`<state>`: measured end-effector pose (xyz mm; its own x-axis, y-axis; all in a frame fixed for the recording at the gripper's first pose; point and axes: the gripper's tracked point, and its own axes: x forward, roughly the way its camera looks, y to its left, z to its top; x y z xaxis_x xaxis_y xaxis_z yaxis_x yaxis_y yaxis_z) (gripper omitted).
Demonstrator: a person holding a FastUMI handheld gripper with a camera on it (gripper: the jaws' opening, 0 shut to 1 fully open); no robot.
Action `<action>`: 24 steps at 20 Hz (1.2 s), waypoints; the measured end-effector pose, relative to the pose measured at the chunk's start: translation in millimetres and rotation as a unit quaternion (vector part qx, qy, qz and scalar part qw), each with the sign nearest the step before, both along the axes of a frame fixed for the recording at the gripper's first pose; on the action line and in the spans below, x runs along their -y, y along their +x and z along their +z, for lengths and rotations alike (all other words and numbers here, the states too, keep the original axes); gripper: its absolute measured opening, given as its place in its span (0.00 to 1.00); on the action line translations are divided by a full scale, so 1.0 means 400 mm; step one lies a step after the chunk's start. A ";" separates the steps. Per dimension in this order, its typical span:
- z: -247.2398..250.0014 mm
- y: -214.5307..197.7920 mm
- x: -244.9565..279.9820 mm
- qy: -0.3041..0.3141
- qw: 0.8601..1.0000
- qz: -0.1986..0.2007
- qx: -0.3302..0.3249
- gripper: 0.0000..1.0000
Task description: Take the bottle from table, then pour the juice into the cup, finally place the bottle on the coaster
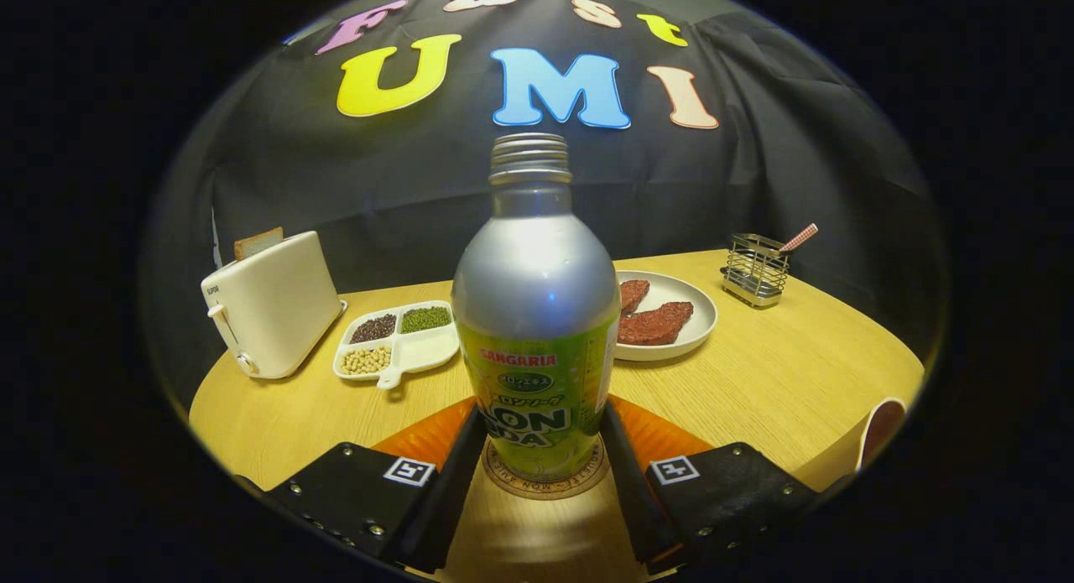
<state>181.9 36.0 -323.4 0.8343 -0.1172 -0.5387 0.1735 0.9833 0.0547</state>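
While your gripper (544, 449) sits low over the table (780, 382), its two black fingers flank the lower body of the bottle (537, 314), one on each side. They look pressed against the label, but whether both truly bear on it or have just let go, you cannot tell from here.

What matters for the coming move is this: the bottle stands upright, long axis vertical, directly between the fingers, and its base rests on the round coaster (545, 482), whose printed rim peeks out beneath it. Judged from that, the final placing looks done or nearly so; a straight backward retreat along the fingers' line, after opening, would seem least likely to tip it.

The bottle is smooth metal, silver at the shoulder, with a threaded, uncapped neck and a glossy green label, so expect it to be slippery and top-heavy. The coaster looks thin and flat. To your right, near the table's edge, the pale rim of the cup (881, 432) shows. Beyond the bottle lie a plate (701, 331) of reddish-brown slices, a divided tray (398, 348) of beans, a cream toaster (268, 314), and a wire holder (755, 268).
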 end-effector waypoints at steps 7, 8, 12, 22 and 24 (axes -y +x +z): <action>-0.017 -0.030 -0.006 -0.010 1.000 0.003 -0.022 0.91; -0.014 -0.029 0.003 -0.017 1.000 0.004 -0.023 1.00; 0.053 -0.064 -0.012 -0.017 1.000 0.019 -0.007 0.97; 0.406 -0.209 0.010 -0.008 0.993 0.043 0.107 0.97; 0.481 -0.232 0.021 -0.012 0.991 0.048 0.127 0.97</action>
<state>89.1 27.7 -131.0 0.9507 -0.0416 -0.3072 0.0630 0.9962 0.0601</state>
